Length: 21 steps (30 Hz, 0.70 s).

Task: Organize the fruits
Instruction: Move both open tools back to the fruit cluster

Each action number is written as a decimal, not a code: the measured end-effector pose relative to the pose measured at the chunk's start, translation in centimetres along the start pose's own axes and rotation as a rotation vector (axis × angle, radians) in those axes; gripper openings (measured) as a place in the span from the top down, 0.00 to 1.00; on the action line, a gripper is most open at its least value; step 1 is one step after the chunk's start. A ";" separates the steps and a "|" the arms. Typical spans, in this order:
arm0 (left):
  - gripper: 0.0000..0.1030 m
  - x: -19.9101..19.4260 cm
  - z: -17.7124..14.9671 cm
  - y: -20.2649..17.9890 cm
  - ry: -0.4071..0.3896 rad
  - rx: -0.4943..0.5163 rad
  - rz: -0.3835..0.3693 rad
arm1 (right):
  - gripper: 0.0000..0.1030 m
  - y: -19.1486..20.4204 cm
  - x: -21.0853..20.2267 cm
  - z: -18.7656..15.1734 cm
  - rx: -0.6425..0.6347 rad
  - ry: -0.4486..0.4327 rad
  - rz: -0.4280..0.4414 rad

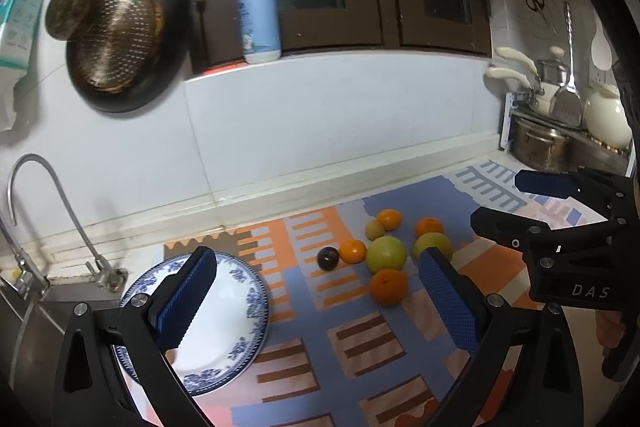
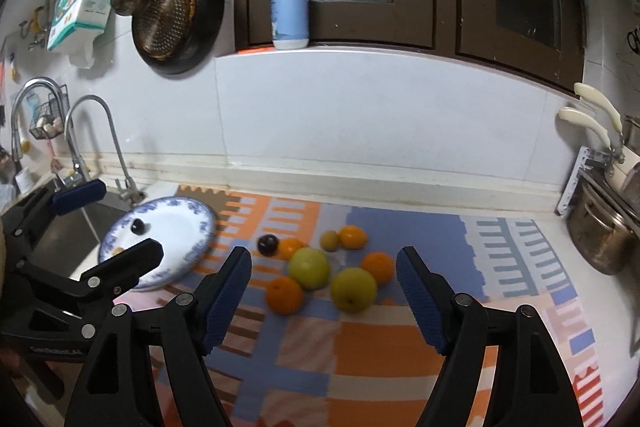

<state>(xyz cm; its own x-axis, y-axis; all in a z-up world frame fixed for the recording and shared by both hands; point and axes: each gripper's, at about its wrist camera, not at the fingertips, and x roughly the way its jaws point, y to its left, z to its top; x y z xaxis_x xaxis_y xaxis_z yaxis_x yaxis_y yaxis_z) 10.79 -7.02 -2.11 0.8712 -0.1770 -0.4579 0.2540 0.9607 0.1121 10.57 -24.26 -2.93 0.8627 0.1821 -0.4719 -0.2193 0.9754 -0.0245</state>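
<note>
Left wrist view: the left tongs (image 1: 316, 301) gape wide, holding nothing, above the plate (image 1: 234, 307) and mat (image 1: 360, 347). The fruits (image 1: 384, 251) cluster just beyond on the counter.

Right wrist view: the right tongs (image 2: 324, 301) stand wide and empty, near the fruits (image 2: 324, 267). A plum (image 2: 139, 225) lies on the plate (image 2: 176, 227), far left.

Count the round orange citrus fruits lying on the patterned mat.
4: nearest, beside the dark plum, rear by the small tan fruit, right by the green apple. None appears hidden.
</note>
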 end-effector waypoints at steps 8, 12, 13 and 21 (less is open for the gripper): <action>0.00 3.8 -1.3 -1.6 0.058 0.010 -0.046 | 0.27 -1.7 2.0 -1.2 -0.022 0.039 -0.011; 0.01 5.7 -2.3 -2.4 0.093 0.032 -0.082 | 0.27 -2.5 3.8 -2.1 -0.038 0.077 -0.003; 0.01 6.2 -2.5 -2.7 0.103 0.040 -0.093 | 0.27 -2.6 4.4 -2.4 -0.040 0.089 0.001; 0.19 9.8 -3.6 -3.5 0.182 0.057 -0.166 | 0.27 -3.9 7.8 -4.0 -0.040 0.164 0.040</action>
<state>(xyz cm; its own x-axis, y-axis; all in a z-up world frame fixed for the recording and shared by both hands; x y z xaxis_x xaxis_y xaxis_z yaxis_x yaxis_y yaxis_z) 16.96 -11.32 -10.17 0.7272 -0.2848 -0.6245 0.4147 0.9073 0.0691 16.34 -27.11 -10.06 0.7673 0.1949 -0.6109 -0.2727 0.9614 -0.0358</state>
